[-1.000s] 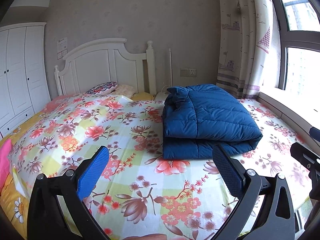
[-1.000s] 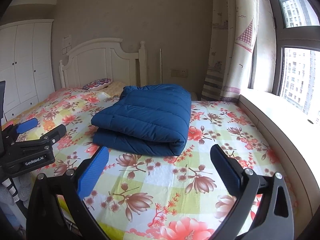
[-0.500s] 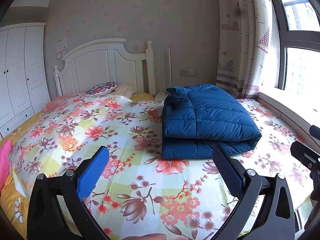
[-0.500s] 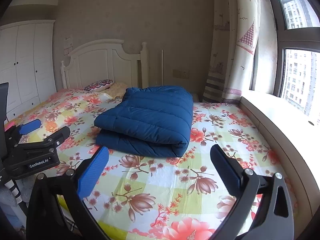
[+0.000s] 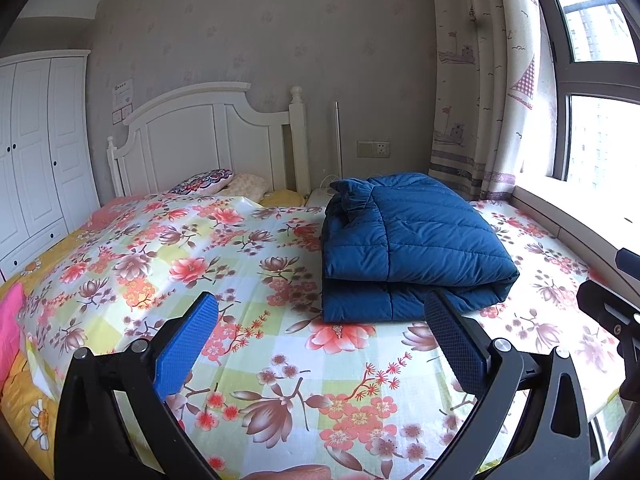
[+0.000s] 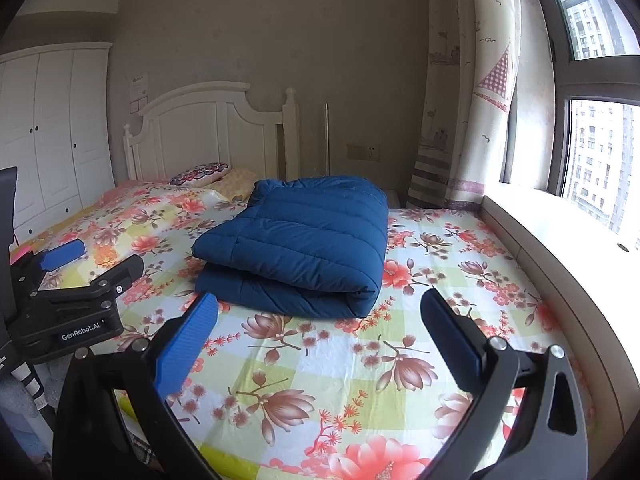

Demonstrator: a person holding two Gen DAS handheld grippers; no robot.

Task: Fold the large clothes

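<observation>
Blue folded jacket on floral bed — both claws spread, empty

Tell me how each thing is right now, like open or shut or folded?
Blue puffer jacket: folded, lying on the bed.
Left claw: open, holding nothing.
Right claw: open, holding nothing.
Wardrobe: doors shut.
Curtain: pulled to one side of the window.
Floral bedsheet: spread over the bed.
</observation>
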